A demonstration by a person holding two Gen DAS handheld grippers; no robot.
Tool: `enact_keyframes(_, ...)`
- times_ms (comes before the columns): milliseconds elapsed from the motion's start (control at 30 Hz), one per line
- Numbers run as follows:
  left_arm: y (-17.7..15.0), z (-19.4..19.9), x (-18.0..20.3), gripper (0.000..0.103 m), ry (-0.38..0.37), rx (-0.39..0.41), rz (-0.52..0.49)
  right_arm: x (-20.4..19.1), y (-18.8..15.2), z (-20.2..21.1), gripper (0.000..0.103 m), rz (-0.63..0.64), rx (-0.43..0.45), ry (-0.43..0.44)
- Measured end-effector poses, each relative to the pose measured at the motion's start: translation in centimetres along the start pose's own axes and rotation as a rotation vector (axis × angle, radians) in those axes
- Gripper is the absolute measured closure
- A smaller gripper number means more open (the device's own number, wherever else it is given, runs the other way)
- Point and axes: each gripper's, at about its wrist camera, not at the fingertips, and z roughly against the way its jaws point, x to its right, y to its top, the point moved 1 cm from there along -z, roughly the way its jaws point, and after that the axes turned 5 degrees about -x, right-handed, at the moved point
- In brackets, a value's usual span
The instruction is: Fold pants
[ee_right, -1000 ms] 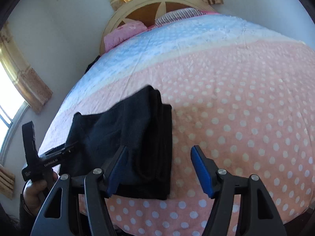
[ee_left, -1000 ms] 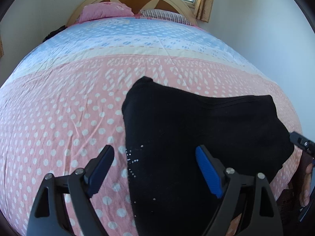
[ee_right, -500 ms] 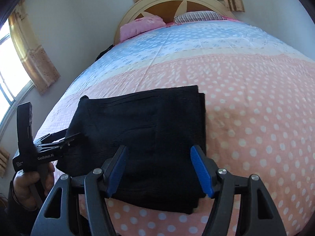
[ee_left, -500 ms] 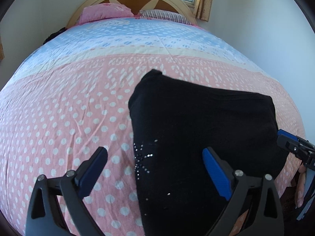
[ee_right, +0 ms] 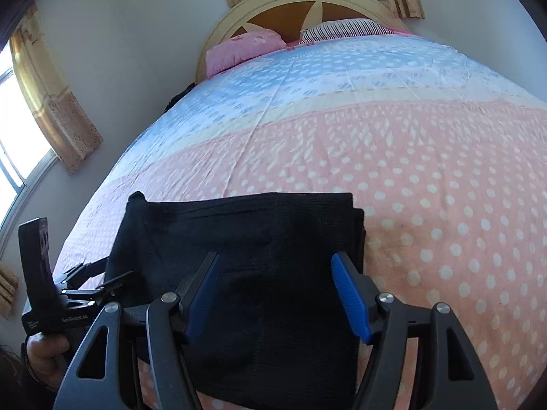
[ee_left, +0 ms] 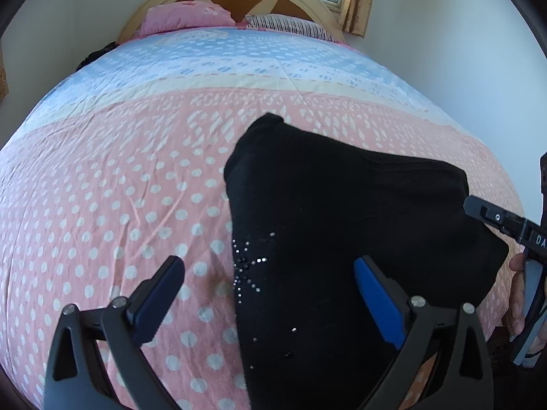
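The black pants (ee_left: pixel 342 205) lie folded into a thick rectangle on the pink dotted cover near the bed's front edge, with a rhinestone pattern (ee_left: pixel 246 270) near their left edge. My left gripper (ee_left: pixel 266 263) hovers wide open over that left edge, and its pads press on nothing. Above the middle of the pants (ee_right: pixel 256 225) my right gripper (ee_right: pixel 275 259) is open too, holding nothing. In the right wrist view the left gripper (ee_right: pixel 102 273) and the hand holding it (ee_right: pixel 44 345) are at the pants' left side. One right finger (ee_left: pixel 492 218) reaches in from the right.
The bed cover (ee_left: pixel 119 188) is pink with white dots in front and blue (ee_left: pixel 239 61) towards the headboard (ee_right: pixel 283 13). A pink pillow (ee_left: pixel 184 17) and a striped pillow (ee_left: pixel 287 24) lie at the back. A wall (ee_left: pixel 461 51) runs along the right, curtained windows (ee_right: pixel 51 109) on the left.
The left jaws have spread wider. The right gripper has swung left, from beside the pants' right edge to over their middle, and has rolled level. The pants lie still.
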Motion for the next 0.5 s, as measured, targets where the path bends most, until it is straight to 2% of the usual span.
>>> enact_keyframes(267,-0.3,-0.1,-0.5,0.001,-0.022,-0.012,0.014,0.0,-0.6,0.3,0.036,0.044,0.018,-0.001)
enact_keyframes(400,-0.4,0.3,-0.5,0.001,-0.015,0.000,0.004,0.1,-1.0,1.3,0.036,0.042,0.036,0.005)
enact_keyframes(500,-0.2,1.0,-0.6,0.001,-0.005,0.039,-0.010,0.7,-1.1,2.8,0.036,0.015,0.079,0.006)
